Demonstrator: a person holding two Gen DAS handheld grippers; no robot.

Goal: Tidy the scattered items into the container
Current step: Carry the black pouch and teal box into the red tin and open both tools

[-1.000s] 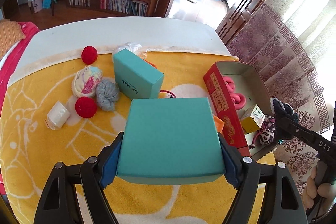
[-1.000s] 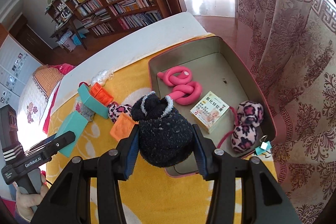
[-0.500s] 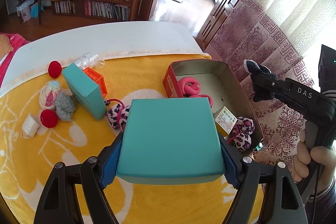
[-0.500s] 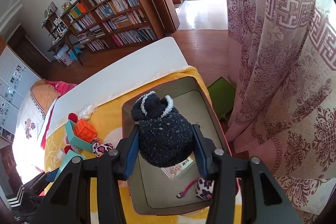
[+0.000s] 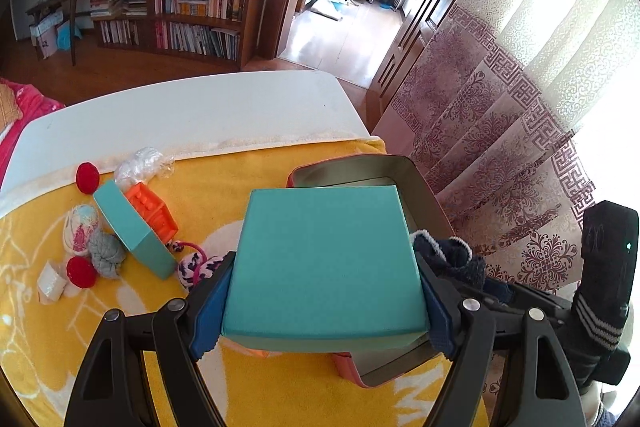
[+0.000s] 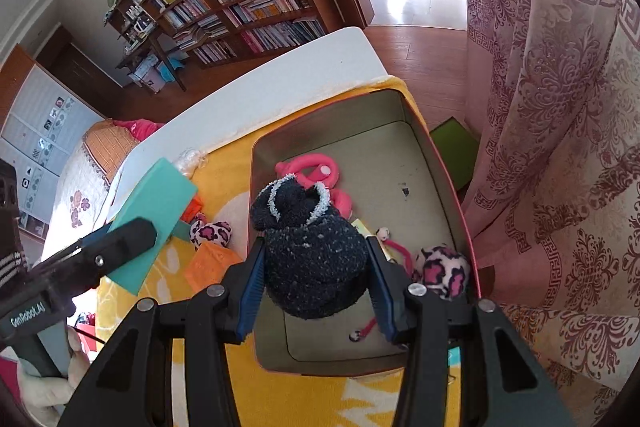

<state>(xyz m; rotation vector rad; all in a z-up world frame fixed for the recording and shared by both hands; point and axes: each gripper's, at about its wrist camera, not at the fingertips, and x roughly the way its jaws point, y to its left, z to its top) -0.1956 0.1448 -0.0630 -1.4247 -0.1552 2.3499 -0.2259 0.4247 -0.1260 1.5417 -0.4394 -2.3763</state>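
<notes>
The left gripper point(image 5: 320, 311) points steeply down, its blue fingers point(image 5: 208, 311) clamped on the two sides of a teal box point(image 5: 324, 263) that it holds flat, top up, over the near-left part of the tin point(image 5: 424, 195). The right gripper point(image 6: 316, 291) tilts down just as steeply — its fingers point(image 6: 250, 291) are clamped on a rolled black sock point(image 6: 316, 259), which hangs above the tin's near half. In the left wrist view that sock shows at 3 o'clock of the teal box, just beside it. Inside the tin lie a pink tube point(image 6: 312, 167) toward 12 o'clock and a pink-and-black spotted ball point(image 6: 442, 271) at the right wall. The tin sits on a yellow cloth point(image 5: 260, 163) at the right end of the white counter point(image 5: 180, 111). Well to the left, around 9 o'clock, remain a second teal box point(image 5: 132, 231) standing tilted on an edge, an orange block point(image 5: 154, 211) touching it, two red balls point(image 5: 82, 271), a grey ball of yarn point(image 5: 104, 253) — and a spotted ball point(image 5: 196, 267) nearer the gripper.
</notes>
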